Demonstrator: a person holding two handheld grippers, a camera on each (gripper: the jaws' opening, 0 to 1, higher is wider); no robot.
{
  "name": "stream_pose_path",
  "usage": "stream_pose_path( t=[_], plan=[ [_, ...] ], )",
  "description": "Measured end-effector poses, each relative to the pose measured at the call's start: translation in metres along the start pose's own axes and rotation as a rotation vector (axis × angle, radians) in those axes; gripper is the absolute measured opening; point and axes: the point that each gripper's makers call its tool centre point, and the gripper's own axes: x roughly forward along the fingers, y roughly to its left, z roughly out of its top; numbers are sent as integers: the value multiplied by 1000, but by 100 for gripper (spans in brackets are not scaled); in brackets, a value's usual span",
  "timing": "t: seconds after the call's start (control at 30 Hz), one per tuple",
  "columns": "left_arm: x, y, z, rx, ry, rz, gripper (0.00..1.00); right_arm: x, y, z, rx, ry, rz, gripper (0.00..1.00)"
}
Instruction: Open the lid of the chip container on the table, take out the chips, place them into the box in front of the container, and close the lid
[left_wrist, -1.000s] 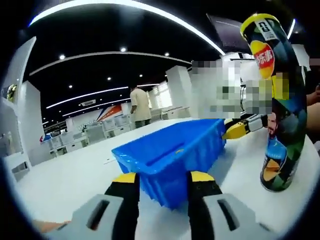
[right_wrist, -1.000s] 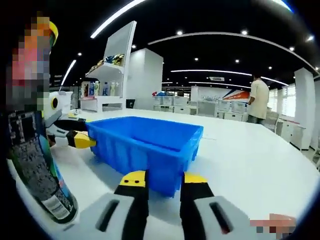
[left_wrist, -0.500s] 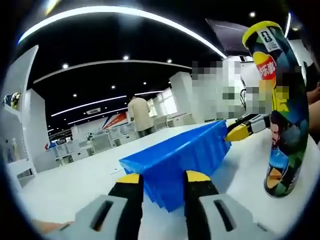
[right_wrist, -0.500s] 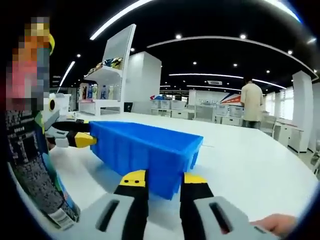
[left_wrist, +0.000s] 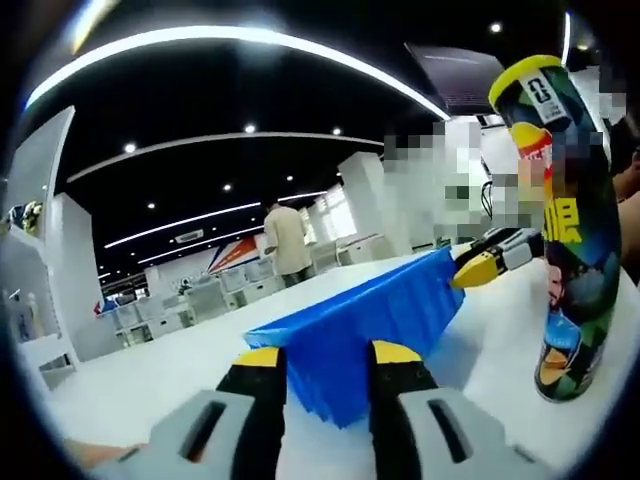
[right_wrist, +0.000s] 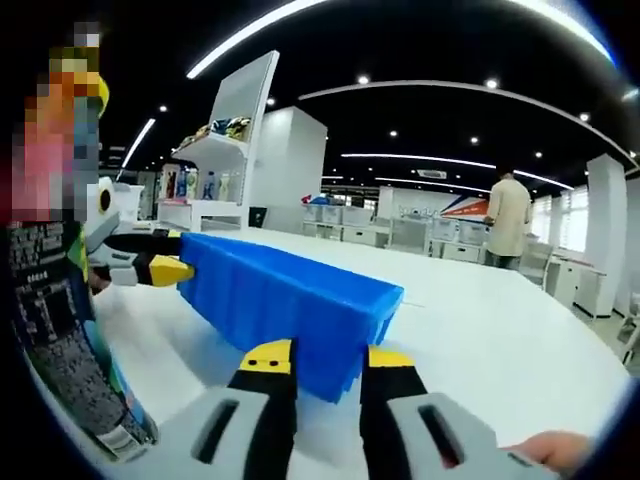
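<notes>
On the white table (left_wrist: 140, 375) the blue box (left_wrist: 370, 320) sits at twelve o'clock just past my left gripper (left_wrist: 325, 362), whose yellow-tipped jaws stand apart with a corner of the box between them, though I cannot tell whether they touch it. At three o'clock the tall chip container (left_wrist: 570, 220) stands upright, lid on, with my right gripper's tip beside it. My right gripper (right_wrist: 318, 362) likewise straddles the box's (right_wrist: 290, 305) near corner, jaws parted, the chip container (right_wrist: 60, 300) at nine o'clock.
</notes>
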Motion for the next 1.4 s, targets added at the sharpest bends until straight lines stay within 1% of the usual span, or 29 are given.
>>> stream_pose_path(
  t=[0.03,0.07,0.1,0.13,0.2,0.27,0.33,0.37,0.4,0.47,0.57,0.7,0.87,0.97,1.1,1.2,1.33,1.37,1.4],
  plan=[
    [3,3,4,22,-7,12,31,1,1,4,-7,-10,5,17],
    [4,4,6,11,-6,6,31,2,-2,7,-5,-14,0,17],
    [4,4,9,2,-12,2,31,6,-5,6,31,-6,0,17],
    [6,3,10,1,-15,1,31,7,-6,4,47,10,1,17],
    [8,2,11,4,-17,-4,31,11,-9,7,32,-13,-10,17],
    [12,4,12,3,-23,-9,31,9,-9,11,39,-9,-5,17],
    [16,7,17,7,-32,-11,31,12,-14,12,47,-16,0,17],
    [17,9,22,13,-41,-11,31,13,-14,15,45,-21,-1,17],
    [20,10,24,17,-45,-9,31,11,-14,21,45,-32,-6,17],
    [24,16,29,39,-55,-4,31,14,-17,27,26,-48,-17,17],
    [32,24,33,58,-65,-1,31,22,-21,34,16,-61,-22,17],
    [44,40,33,68,-64,5,31,37,-27,43,-4,-62,-23,17],
    [60,60,23,75,-63,23,31,63,-36,49,-36,-63,-26,17],
    [66,66,16,80,-59,29,32,76,-40,47,-41,-60,-26,17],
    [75,71,-4,95,-32,35,32,90,-43,37,-48,-49,-29,18],
    [80,73,-22,93,-7,35,33,98,-43,24,-66,-32,-34,18],
    [81,71,-36,77,17,30,33,104,-44,10,-71,-4,-30,18],
    [82,71,-38,75,20,29,33,105,-44,9,-69,2,-28,18],
    [78,68,-37,72,20,30,33,105,-44,7,-68,5,-27,18]
  ],
)
